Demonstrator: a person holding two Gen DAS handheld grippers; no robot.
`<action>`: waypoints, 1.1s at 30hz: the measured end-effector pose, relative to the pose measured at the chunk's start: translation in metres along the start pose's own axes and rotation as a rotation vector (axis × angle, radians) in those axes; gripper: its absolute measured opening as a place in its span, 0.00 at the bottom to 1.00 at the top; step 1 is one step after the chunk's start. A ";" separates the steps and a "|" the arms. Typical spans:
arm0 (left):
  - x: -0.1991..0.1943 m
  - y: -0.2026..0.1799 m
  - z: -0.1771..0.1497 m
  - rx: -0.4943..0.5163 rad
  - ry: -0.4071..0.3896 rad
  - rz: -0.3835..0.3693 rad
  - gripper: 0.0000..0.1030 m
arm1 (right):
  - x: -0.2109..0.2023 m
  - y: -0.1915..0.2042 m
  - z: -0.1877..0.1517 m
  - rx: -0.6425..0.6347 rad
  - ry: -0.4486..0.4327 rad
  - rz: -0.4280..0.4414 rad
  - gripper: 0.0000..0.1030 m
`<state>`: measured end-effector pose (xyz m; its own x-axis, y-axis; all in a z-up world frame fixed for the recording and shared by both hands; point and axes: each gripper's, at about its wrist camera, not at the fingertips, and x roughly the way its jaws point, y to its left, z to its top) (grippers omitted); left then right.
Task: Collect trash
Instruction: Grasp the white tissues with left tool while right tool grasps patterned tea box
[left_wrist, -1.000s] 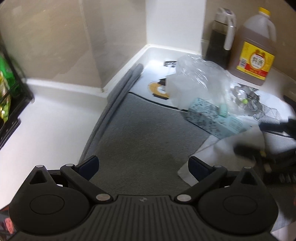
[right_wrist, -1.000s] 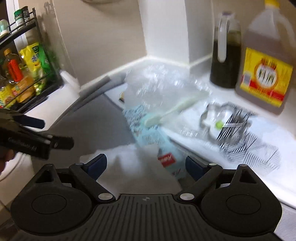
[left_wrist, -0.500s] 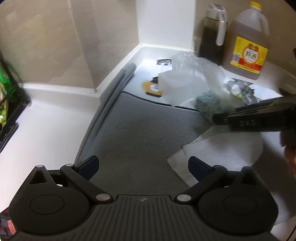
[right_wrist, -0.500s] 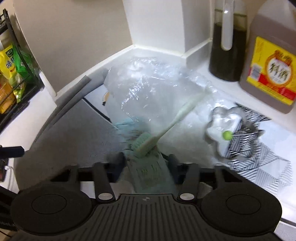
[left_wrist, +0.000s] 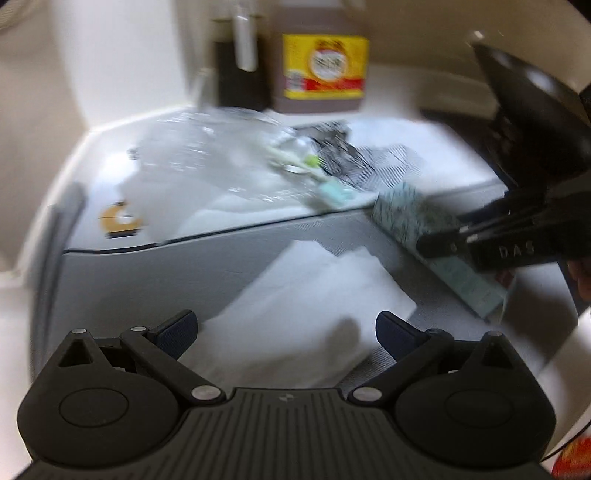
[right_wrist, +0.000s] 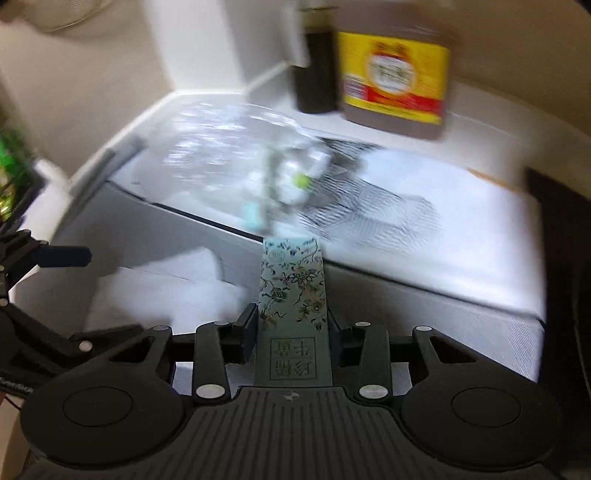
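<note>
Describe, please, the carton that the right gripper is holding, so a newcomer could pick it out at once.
Start at the big jug with the yellow label in the counter corner, then come forward over the grey mat. The right gripper is clamped on a slim pale green carton, the only item printed with flowers.

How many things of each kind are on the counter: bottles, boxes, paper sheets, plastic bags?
Bottles: 2 (dark bottle, jug)
Boxes: 1 (box, held in the right gripper)
Paper sheets: 1 (paper)
Plastic bags: 1 (bag)
Total: 5
</note>
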<state>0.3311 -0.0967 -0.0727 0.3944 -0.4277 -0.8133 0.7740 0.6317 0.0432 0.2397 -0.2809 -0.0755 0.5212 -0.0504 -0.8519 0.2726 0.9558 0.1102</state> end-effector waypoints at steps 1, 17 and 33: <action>0.006 -0.004 0.001 0.026 0.013 -0.012 1.00 | -0.001 -0.002 -0.004 0.000 -0.003 -0.011 0.40; 0.035 -0.009 0.003 0.162 0.097 -0.122 1.00 | 0.001 -0.002 -0.029 -0.042 -0.037 0.034 0.64; 0.034 -0.001 -0.001 0.108 0.013 -0.095 1.00 | 0.007 0.008 -0.037 -0.127 -0.080 -0.083 0.78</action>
<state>0.3431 -0.1113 -0.1015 0.3106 -0.4739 -0.8240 0.8567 0.5152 0.0267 0.2160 -0.2626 -0.0995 0.5648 -0.1491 -0.8116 0.2159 0.9760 -0.0291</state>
